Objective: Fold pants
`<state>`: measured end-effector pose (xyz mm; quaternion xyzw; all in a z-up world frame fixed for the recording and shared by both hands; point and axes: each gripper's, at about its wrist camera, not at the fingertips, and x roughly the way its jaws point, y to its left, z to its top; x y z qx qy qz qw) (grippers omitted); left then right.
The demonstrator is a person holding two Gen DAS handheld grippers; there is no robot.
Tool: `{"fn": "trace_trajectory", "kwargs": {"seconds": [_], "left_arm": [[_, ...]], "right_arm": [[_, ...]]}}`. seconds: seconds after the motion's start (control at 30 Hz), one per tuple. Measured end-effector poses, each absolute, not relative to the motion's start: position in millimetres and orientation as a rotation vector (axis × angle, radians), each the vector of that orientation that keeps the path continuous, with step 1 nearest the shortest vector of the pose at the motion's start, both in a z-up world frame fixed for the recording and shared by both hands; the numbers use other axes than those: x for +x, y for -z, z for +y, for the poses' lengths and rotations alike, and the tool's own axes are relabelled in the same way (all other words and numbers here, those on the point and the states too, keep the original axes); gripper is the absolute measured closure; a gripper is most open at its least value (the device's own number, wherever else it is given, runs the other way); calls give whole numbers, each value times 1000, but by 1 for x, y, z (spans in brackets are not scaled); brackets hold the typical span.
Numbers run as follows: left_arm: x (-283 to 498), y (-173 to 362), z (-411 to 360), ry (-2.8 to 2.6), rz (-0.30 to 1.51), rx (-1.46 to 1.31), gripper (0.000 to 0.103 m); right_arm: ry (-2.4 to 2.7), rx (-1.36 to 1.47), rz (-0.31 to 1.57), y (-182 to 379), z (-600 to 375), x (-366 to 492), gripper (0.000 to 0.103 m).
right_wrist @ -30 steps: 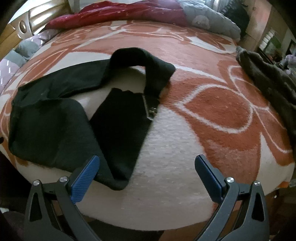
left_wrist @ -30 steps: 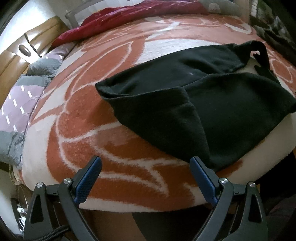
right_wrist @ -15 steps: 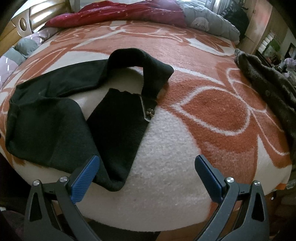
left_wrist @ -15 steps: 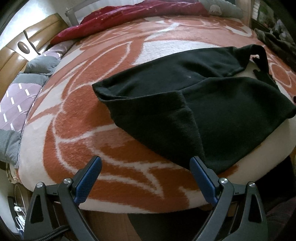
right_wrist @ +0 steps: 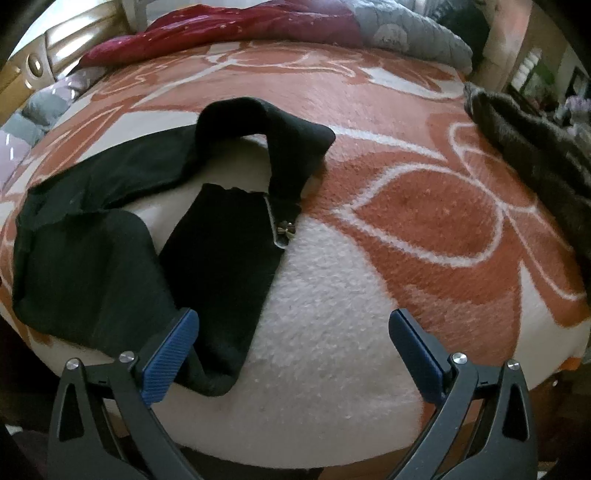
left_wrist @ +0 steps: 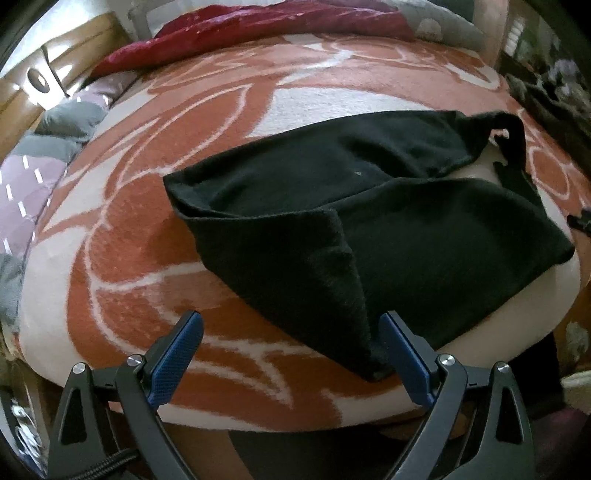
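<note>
Black fleece pants [left_wrist: 369, 221] lie crumpled across the near part of an orange-and-white patterned plush blanket [left_wrist: 155, 229] that covers the bed, filling the centre and right of the left wrist view and the left half of the right wrist view. In the right wrist view one leg loops up and back down in an arch at upper centre, and a small metal zipper pull [right_wrist: 286, 229] shows on the flat panel below it. The left gripper [left_wrist: 291, 354] sits at the bottom of its frame with its blue-padded jaws spread wide and nothing between them — the lowest corner of the dark cloth lies just beside the right-hand pad. The right gripper [right_wrist: 293, 354] is likewise wide open and empty, its left-hand pad overlapping the pants' near edge in the frame; contact cannot be told. A crumpled red quilt [right_wrist: 221, 26] lies along the top, a grey padded quilt [right_wrist: 417, 37] at upper right, and a dark brown furry garment [right_wrist: 532, 155] at the right edge.
</note>
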<state>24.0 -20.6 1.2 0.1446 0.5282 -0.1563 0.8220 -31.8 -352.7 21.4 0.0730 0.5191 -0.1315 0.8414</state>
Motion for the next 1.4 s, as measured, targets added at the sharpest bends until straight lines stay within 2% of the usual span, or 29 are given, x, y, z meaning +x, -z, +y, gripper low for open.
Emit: {"fn": "trace_trajectory", "kwargs": {"seconds": [0.23, 0.53, 0.77, 1.07, 1.13, 1.2, 1.23, 1.27, 1.3, 1.33, 1.4], "left_arm": [[28, 5, -19, 296, 1189, 142, 7], [44, 33, -38, 197, 1259, 161, 7], [56, 54, -36, 142, 1323, 100, 7], [66, 59, -38, 97, 1308, 125, 7], [69, 61, -37, 61, 1302, 122, 17], [72, 63, -32, 68, 1312, 60, 41], [74, 62, -29, 75, 1319, 20, 47], [74, 58, -25, 63, 1315, 0, 55], [74, 55, -23, 57, 1305, -1, 68], [74, 48, -20, 46, 1287, 2, 75], [73, 37, -9, 16, 1258, 5, 83]], "right_arm": [[258, 305, 1088, -7, -372, -10, 1], [239, 436, 1124, 20, -380, 29, 1], [253, 434, 1138, 28, -381, 32, 1], [255, 399, 1141, 31, -377, 38, 1], [237, 381, 1122, 31, -373, 39, 13], [220, 342, 1112, 31, -368, 39, 64], [198, 326, 1115, 32, -365, 40, 73], [178, 328, 1106, 30, -364, 40, 86], [170, 330, 1094, 28, -365, 38, 91], [166, 333, 1081, 24, -366, 35, 91], [175, 352, 1028, 12, -374, 24, 96]]}}
